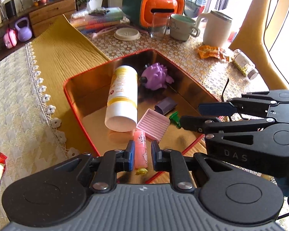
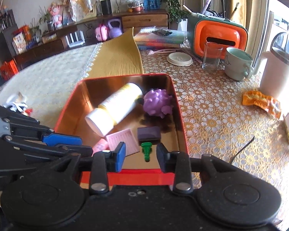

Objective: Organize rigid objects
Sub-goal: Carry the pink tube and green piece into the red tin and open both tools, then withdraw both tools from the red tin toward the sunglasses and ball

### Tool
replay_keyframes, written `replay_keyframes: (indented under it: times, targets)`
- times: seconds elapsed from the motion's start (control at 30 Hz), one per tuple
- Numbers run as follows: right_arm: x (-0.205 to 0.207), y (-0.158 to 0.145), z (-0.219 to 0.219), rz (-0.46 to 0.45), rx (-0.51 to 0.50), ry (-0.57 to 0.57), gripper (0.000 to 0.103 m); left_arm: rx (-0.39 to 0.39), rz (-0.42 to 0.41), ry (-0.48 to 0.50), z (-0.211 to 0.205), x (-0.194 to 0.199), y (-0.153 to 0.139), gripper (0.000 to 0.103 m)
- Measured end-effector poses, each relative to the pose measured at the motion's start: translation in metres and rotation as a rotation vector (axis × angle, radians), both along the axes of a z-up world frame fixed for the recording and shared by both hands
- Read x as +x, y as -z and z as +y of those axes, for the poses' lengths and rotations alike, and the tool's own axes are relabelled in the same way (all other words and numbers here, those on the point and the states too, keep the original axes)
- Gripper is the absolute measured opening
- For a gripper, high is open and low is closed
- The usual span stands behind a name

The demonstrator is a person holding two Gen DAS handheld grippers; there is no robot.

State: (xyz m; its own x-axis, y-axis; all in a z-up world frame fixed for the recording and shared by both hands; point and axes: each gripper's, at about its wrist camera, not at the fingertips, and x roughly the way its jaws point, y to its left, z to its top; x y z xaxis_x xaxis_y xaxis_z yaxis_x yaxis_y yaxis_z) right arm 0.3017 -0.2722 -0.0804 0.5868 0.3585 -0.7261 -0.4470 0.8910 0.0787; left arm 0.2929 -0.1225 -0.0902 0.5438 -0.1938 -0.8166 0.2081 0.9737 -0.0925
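Observation:
A red-rimmed gold tin (image 1: 82, 88) (image 2: 140, 179) holds a white-and-yellow bottle (image 1: 123, 98) lying on its side. Also in it are a purple spiky toy (image 1: 156, 76), a pink ridged tray (image 1: 153, 124), a small purple box (image 1: 165, 105) and a green peg (image 2: 146, 151). My left gripper (image 1: 142, 154) hangs over the tin's near corner, shut on a pink tube (image 1: 140, 150) that pokes out past its tips (image 2: 100, 145). My right gripper (image 2: 140, 157) is open above the tin's near wall. The green peg lies on the tin floor beyond its fingers, untouched.
Beyond the tin on the lace cloth stand a glass (image 1: 159, 27), a mug (image 1: 181, 27), a white jug (image 1: 215, 30), a round lid (image 1: 127, 33) and an orange-and-green box (image 1: 154, 5). To the right lie an orange snack packet (image 1: 212, 53), a tipped jar (image 1: 244, 63) and a black cable (image 1: 224, 88).

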Motion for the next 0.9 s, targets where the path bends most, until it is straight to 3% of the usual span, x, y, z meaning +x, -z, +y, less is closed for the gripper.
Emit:
replay_keyframes:
  times: [0.5,0.57,0.63,0.67,0.9]
  targets:
    - [-0.045,-0.025,0.012,-0.051,0.051,-0.034,0.050,-0.008,-0.137,-0.044,0.034,-0.050,-0.035,0.019]
    - [-0.052,-0.029,0.017,-0.061,0.056,-0.046,0.053,-0.015,-0.147,-0.057,0.041,-0.057,-0.038,0.029]
    - [-0.060,-0.032,0.023,-0.075,0.057,-0.058,0.055,-0.026,-0.162,-0.073,0.049,-0.064,-0.041,0.050]
    - [-0.064,-0.034,0.027,-0.082,0.059,-0.065,0.055,-0.027,-0.173,-0.080,0.053,-0.068,-0.042,0.054]
    - [-0.086,-0.039,0.052,-0.094,0.075,-0.108,0.062,-0.011,-0.203,-0.120,0.082,-0.092,-0.045,0.064]
